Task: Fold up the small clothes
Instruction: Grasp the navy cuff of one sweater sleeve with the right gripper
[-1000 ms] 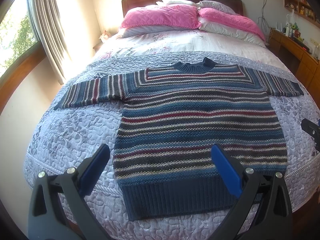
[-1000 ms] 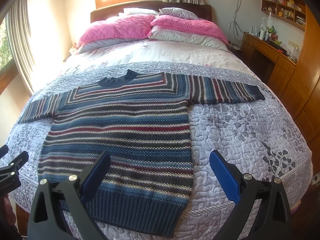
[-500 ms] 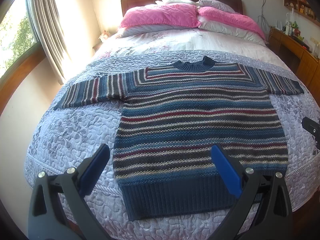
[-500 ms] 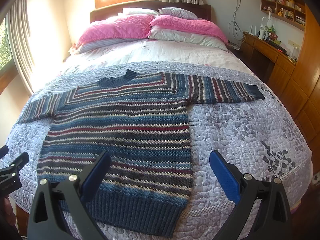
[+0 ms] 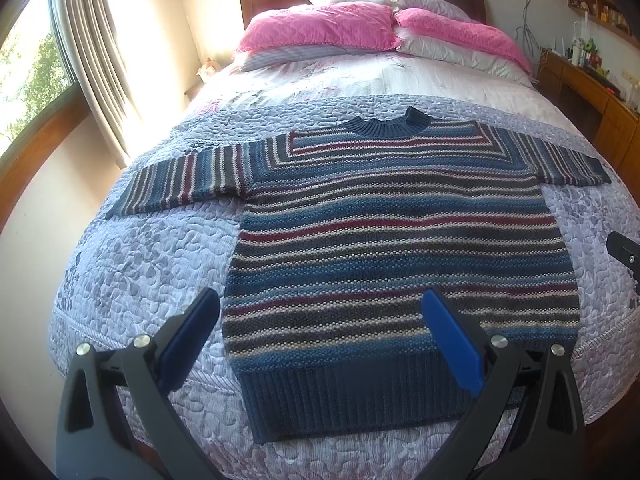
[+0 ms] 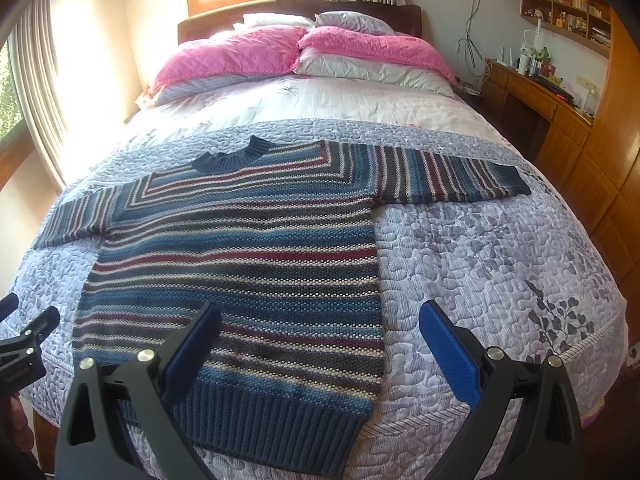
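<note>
Left wrist view: striped sweater flat on quilted bed, unchanged over the last second; left gripper and right gripper both spread, empty—folding not begun.

The left gripper and the right gripper are both held level, side by side, each with its blue-padded fingers spread wide apart, gripping nothing.

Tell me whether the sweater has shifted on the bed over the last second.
No. The sweater lies flat with its collar and sleeves in the same spots on the quilt, below the pink pillows.
</note>
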`<state>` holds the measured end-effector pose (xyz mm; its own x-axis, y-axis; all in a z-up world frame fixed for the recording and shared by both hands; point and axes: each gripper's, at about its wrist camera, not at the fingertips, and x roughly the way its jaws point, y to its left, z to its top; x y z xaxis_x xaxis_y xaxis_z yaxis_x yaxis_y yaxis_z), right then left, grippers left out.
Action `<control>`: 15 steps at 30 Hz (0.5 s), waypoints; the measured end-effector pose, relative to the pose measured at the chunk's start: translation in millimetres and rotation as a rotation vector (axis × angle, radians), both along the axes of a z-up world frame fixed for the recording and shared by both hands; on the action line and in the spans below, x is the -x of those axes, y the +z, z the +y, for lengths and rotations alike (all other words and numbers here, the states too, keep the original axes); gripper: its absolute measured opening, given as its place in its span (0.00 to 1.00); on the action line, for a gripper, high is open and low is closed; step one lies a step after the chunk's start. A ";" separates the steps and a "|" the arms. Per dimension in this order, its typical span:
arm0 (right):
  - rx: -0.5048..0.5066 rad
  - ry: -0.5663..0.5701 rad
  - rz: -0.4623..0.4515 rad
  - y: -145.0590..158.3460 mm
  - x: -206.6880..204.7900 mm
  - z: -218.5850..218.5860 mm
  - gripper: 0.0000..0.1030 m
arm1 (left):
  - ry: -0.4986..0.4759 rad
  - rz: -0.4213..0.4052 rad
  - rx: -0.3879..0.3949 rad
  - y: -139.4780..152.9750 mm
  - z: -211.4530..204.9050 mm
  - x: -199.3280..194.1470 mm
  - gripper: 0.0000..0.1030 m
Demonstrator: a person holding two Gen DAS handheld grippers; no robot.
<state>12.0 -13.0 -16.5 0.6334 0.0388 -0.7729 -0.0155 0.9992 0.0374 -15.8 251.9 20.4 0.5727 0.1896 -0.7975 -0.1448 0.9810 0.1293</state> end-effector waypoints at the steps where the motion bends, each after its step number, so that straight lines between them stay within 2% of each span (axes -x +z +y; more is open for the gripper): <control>1: -0.018 0.002 0.007 -2.5 -2.5 -3.1 0.96 | -0.002 0.005 0.002 -1.7 -1.2 -2.4 0.97; 4: -0.082 0.013 -0.003 -9.2 -13.6 -16.6 0.96 | -0.009 0.003 0.003 -7.2 -6.9 -13.0 0.97; 7: -0.084 0.019 -0.067 -12.1 -24.9 -35.5 0.96 | -0.034 -0.056 -0.046 -11.9 -17.8 -26.5 0.97; 9: -0.113 0.029 -0.060 -17.3 -39.1 -54.1 0.96 | -0.030 -0.074 -0.096 -16.9 -27.7 -41.1 0.97; 10: -0.139 0.037 -0.044 -21.8 -48.6 -66.0 0.96 | -0.031 -0.054 -0.098 -20.0 -32.7 -52.1 0.97; 12: -0.154 0.055 0.004 -29.4 -72.2 -89.9 0.96 | -0.052 0.030 -0.041 -29.5 -41.6 -81.0 0.97; 15: -0.068 -0.046 0.025 -34.7 -113.1 -138.2 0.96 | -0.061 0.100 0.111 -43.1 -54.9 -125.5 0.97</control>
